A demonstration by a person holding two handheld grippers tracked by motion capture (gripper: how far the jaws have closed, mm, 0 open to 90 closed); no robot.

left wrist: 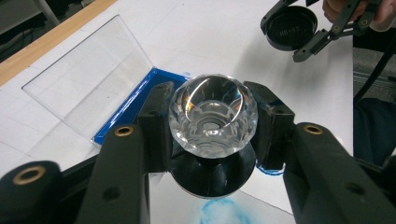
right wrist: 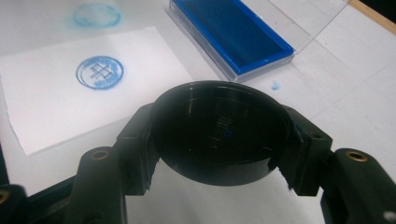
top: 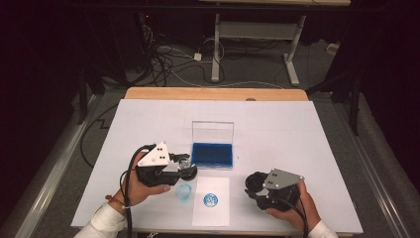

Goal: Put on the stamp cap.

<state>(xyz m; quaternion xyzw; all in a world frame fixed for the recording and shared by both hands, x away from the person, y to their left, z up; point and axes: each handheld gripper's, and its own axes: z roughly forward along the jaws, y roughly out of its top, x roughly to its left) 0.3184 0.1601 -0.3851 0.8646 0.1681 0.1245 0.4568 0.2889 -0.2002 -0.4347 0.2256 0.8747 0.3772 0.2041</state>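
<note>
The stamp (left wrist: 212,126), its crystal knob clamped in the left gripper (top: 184,169), hangs just above the surface between the open ink pad (top: 213,154) and the paper (top: 211,214), which already bears a blue print (top: 211,200). Capping seems left to do: right of the paper, the right gripper (top: 256,187) holds the black cap (right wrist: 219,133), tilted toward the stamp.

A wooden table (top: 148,93) is covered almost to its edges by a white sheet (top: 277,124), leaving a strip of wood bare along the far side. Near the middle of the sheet lies an open ink pad (top: 213,154), its blue bed (right wrist: 231,32) facing up and its clear lid (top: 213,132) standing behind it. A white paper (top: 212,201) with a round blue stamp mark (top: 211,199) lies at the near edge, and a blue smudge (top: 183,192) marks the sheet just beside it.
</note>
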